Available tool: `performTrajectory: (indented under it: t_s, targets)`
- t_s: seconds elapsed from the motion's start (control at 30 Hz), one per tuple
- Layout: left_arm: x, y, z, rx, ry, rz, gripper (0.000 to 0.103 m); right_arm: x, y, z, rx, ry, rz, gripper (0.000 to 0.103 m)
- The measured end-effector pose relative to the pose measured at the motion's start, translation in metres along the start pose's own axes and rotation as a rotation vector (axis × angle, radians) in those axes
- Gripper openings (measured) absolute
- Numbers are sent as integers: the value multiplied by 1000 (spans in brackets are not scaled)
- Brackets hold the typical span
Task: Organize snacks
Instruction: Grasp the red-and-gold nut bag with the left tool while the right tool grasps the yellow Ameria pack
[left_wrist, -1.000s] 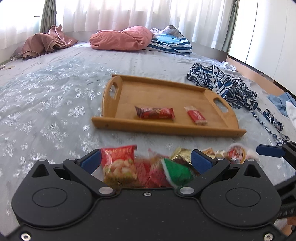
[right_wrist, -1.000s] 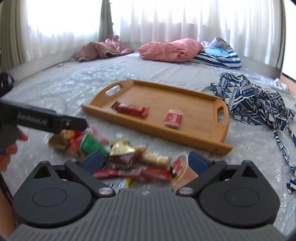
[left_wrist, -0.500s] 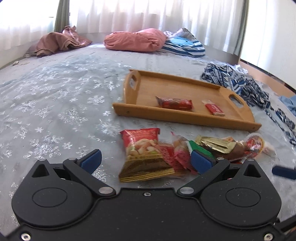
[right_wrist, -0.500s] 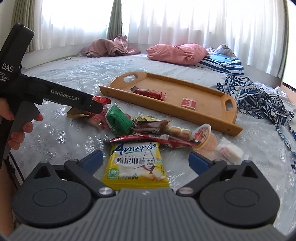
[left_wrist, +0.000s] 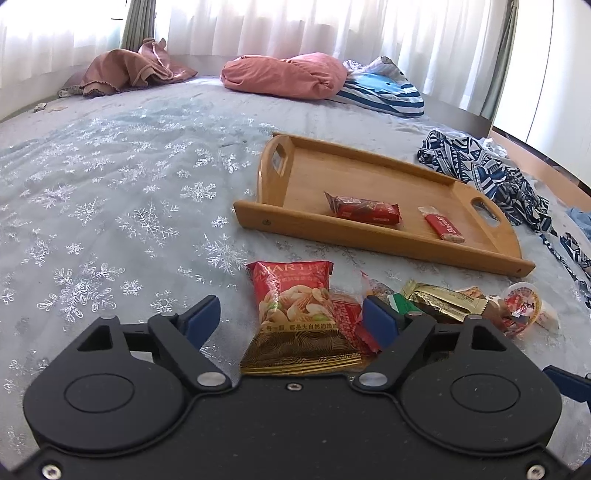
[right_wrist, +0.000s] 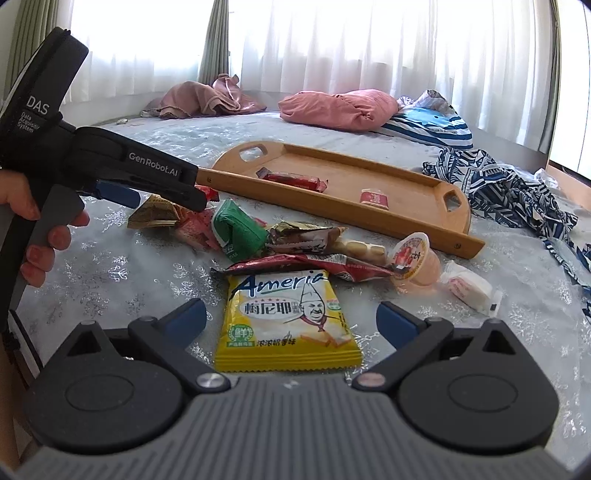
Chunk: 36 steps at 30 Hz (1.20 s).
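Snowflake-patterned bedspread (left_wrist: 110, 192) holds a wooden tray (left_wrist: 369, 236) with two red snacks inside and a loose snack pile just in front. The left gripper (left_wrist: 291, 317) is closing around a red-and-gold nut packet (left_wrist: 295, 314), its pads not yet pressing on it. Best to pinch the packet alone, clear of the neighbouring red wrapper; the right gripper (right_wrist: 291, 321) stands apart over a yellow packet (right_wrist: 288, 321).

I count one wooden tray (right_wrist: 436, 186) holding two red snack packets (right_wrist: 291, 180). One yellow packet (right_wrist: 286, 325), one green packet (right_wrist: 236, 230), one red nut bag (left_wrist: 295, 314), one jelly cup (right_wrist: 413, 254), one white sweet (right_wrist: 467, 286). Two grippers, left (left_wrist: 290, 319) and right (right_wrist: 290, 321). One pink pillow (right_wrist: 338, 105).
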<state>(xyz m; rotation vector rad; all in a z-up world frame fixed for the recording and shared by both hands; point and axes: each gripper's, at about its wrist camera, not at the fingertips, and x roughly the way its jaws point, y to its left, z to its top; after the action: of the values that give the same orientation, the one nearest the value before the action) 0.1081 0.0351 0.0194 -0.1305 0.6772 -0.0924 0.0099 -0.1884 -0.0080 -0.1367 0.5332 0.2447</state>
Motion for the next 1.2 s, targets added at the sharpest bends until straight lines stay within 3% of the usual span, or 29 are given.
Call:
performTrajectory:
  t_s: [0.1, 0.2, 0.33, 0.6, 0.8, 1.2]
  targets:
    - [3, -1, 0, 1, 8, 9, 81, 2, 1, -1, 15, 4, -2, 103]
    - [4, -2, -2, 2, 8, 8, 74, 4, 0, -1, 28, 11, -7, 102]
    - [5, 0, -2, -9, 31, -52, 54, 7, -1, -1, 47, 19, -12, 101]
    - [2, 1, -3, -19, 33, -54, 49, 13, -2, 0, 74, 32, -21, 99]
    - [-2, -1, -3, 8, 30, -45, 48, 15, -2, 4, 69, 36, -16, 91]
    - [-15, -4, 3, 9, 16, -49, 46, 11, 0, 8, 54, 47, -16, 65]
